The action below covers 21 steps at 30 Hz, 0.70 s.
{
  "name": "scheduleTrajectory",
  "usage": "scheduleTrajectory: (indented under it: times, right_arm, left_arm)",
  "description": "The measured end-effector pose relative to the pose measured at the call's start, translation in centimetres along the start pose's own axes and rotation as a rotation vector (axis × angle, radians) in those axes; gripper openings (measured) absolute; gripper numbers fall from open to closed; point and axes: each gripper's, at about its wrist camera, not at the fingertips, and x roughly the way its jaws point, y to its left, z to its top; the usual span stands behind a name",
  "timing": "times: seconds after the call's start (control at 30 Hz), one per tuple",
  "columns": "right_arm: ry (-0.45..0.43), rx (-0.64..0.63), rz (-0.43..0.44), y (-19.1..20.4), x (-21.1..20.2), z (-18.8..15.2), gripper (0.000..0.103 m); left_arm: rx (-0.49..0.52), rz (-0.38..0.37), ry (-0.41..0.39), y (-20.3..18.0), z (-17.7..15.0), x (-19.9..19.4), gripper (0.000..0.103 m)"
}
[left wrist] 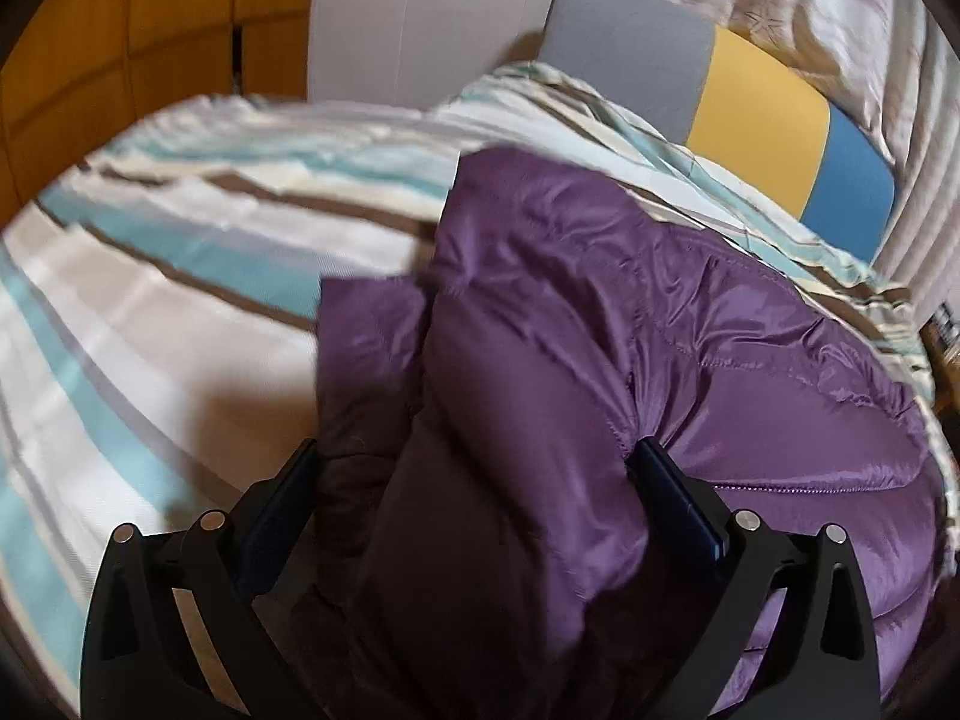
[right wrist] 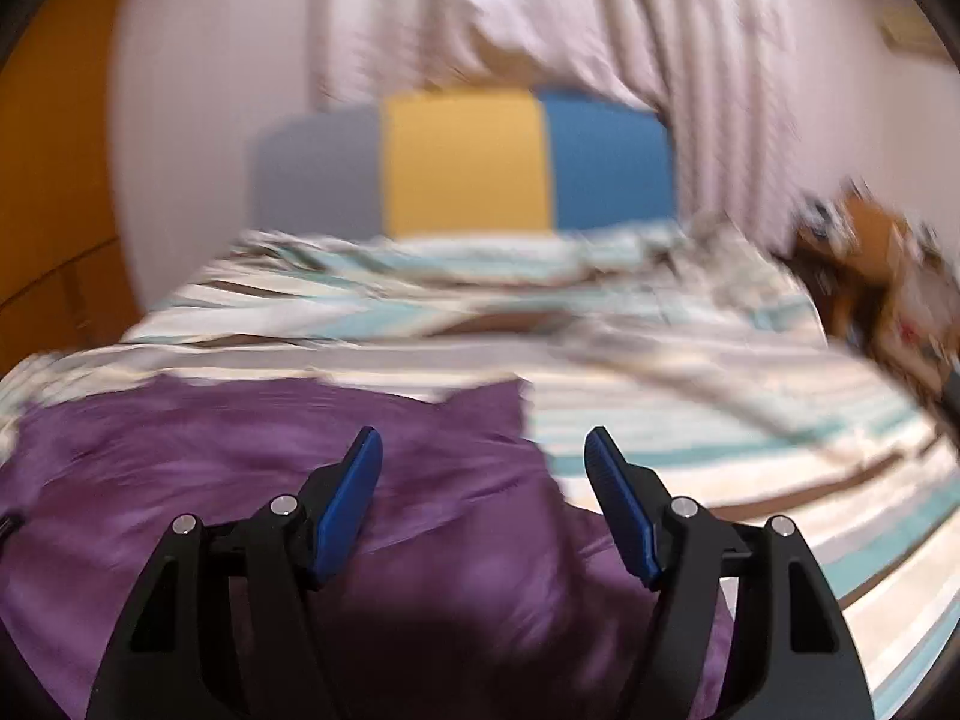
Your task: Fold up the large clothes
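Left tool (left wrist: pixel 474 456) clamps purple jacket (left wrist: pixel 660 312); right tool (right wrist: pixel 483 438) gapes empty.

Right gripper (right wrist: pixel 483 450) jaws apart, nothing btwn blue pads (right wrist: pixel 345 510), over purple puffy jacket (right wrist: pixel 180 480). Jacket lies at near left part of striped bed cover (right wrist: pixel 690 420). Grey/yellow/blue headboard (right wrist: pixel 465 162) at far edge; curtain (right wrist: pixel 600 18) behind. View blurred.

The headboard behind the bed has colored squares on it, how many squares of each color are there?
Headboard panels, seen in the right wrist view:
Grey panel: 1
Yellow panel: 1
Blue panel: 1
Total: 3 panels, side by side above the striped bedcover.
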Motion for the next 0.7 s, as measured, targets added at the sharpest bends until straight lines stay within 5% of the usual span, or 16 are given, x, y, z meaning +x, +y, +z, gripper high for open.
scheduleTrajectory:
  times: [0.17, 0.37, 0.5, 0.7]
  right_arm:
    - [0.105, -0.075, 0.17, 4.7, -2.6, -2.1, 0.07]
    - [0.239, -0.142, 0.109, 6.7, 0.5, -4.1, 0.072]
    - [0.22, -0.128, 0.096, 6.3, -0.1, -4.2, 0.072]
    - [0.163, -0.07, 0.129, 5.8, -3.2, -4.5, 0.072]
  left_arm:
    - [0.022, 0.022, -0.006, -0.6, 0.1, 0.3, 0.1]
    - [-0.05, -0.053, -0.008, 1.0, -0.4, -1.1, 0.1]
    - [-0.159, -0.096, -0.058, 3.3, -3.6, -4.3, 0.1]
    - [-0.115, -0.152, -0.077, 4.2, -6.9, -7.2, 0.1]
